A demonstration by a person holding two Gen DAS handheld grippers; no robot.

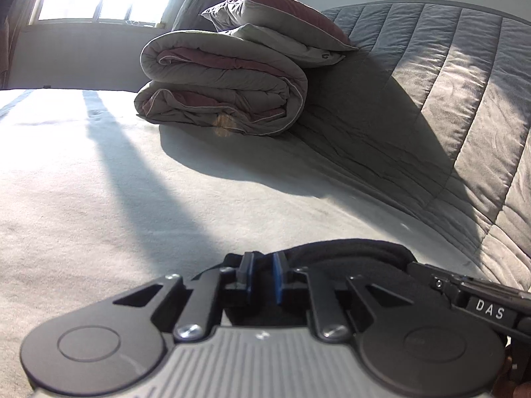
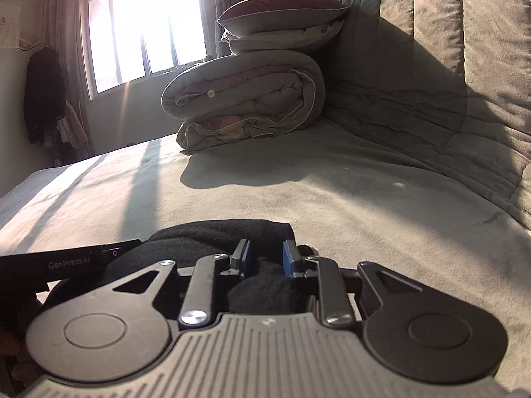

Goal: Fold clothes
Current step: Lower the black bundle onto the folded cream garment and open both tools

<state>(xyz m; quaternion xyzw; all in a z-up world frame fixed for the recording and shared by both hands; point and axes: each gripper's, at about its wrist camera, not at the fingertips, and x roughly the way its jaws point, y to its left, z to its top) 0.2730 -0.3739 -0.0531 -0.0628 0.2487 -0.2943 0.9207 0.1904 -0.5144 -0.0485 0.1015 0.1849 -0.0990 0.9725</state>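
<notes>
Low in both frames, left gripper (image 1: 264,273) and right gripper (image 2: 265,258) both pinching bunched black garment (image 2: 225,235) on bed (image 2: 365,199); folding seemingly midway, flattening pending.

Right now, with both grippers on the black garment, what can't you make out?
- Black fleece garment: both views, its shape and lower half hidden behind the gripper bodies.
- Left gripper: fabric between its pads unclear.
- Window: outside washed out by glare.
- Folded grey quilt: far side hidden.
</notes>
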